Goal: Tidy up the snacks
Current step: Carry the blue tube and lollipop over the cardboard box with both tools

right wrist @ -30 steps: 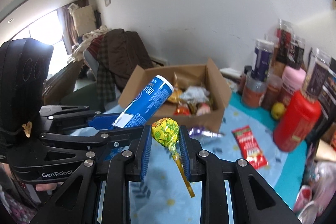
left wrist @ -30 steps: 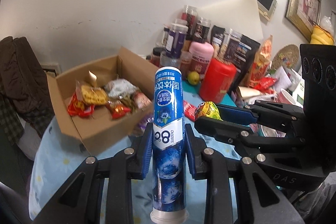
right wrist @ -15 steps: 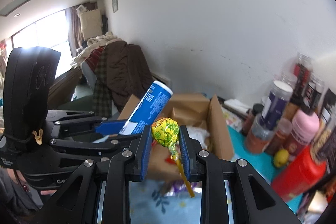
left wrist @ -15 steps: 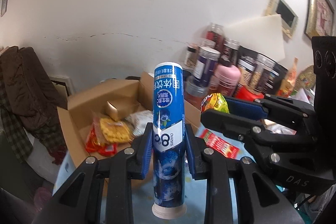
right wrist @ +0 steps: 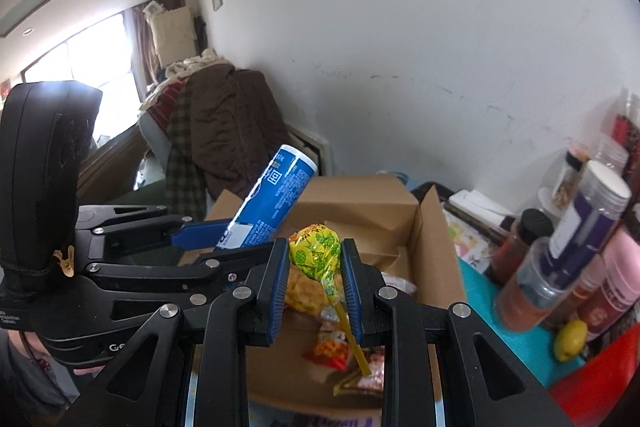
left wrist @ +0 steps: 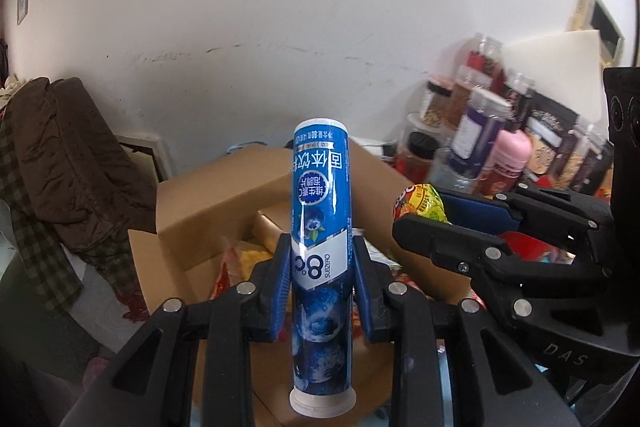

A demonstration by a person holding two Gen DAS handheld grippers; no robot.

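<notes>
Over the cardboard box point(right wrist: 420, 227) mid-frame, our left gripper point(left wrist: 320, 283) clamps the blue tablet tube point(left wrist: 322, 227) and our right gripper point(right wrist: 316, 283) pinches the yellow lollipop point(right wrist: 314, 251). We should lower both inside the walls before releasing, tube laid flat.

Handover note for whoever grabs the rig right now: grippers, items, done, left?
Left gripper: shut on the blue cylindrical drink-tablet tube, held upright.
Right gripper: shut on the yellow-wrapped lollipop, stick pointing down.
Both hover at the open brown cardboard box, which already holds several snack packets.
Done: both items picked up and carried to the box.
Left: release tube and lollipop into the box. Jars and bottles stand on the table to its right.
</notes>
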